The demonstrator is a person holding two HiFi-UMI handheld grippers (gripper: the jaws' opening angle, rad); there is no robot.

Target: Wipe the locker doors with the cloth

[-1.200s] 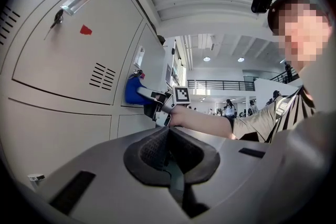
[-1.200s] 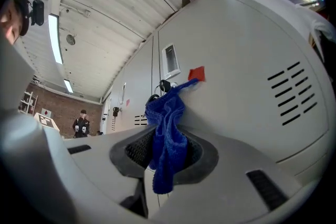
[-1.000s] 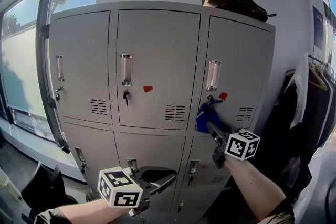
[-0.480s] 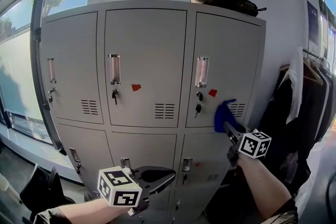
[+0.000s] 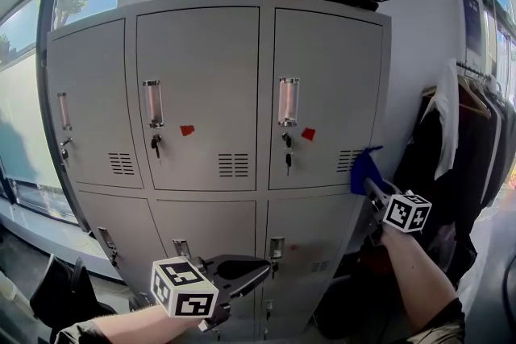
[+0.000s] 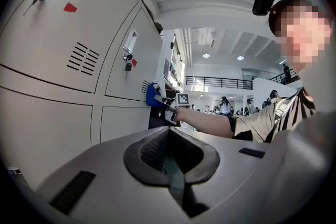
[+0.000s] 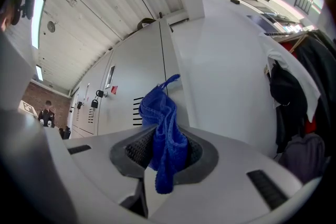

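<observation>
Right gripper [image 5: 372,183] is clamped on the blue cloth [image 5: 363,167]; in the right gripper view the cloth is seen bunched between the two jaws, with a fold standing above them and a tail hanging below. Left gripper [image 5: 251,273] is held low in front of the lower doors, well apart from the cloth. Its jaws are closed together and nothing is held between them.

The wiping step is judged to be in hand. The cloth is carried at the far right edge of the upper right locker door [image 5: 326,84], just beside the vent slots [image 5: 349,160] and lower than the red sticker [image 5: 308,134]. From the left gripper view it appears to be touching the metal at that edge, though how firmly it is pressed cannot be told.

A stroke back leftward across the door is probably called for next, with the cloth kept flat against the panel. Care would be needed around the keys [image 5: 287,160] hung in the lock and the handle [image 5: 288,101] above them, where the loose fold could be snagged. The middle door [image 5: 201,84] and the lower row are judged to be left for later strokes.
</observation>
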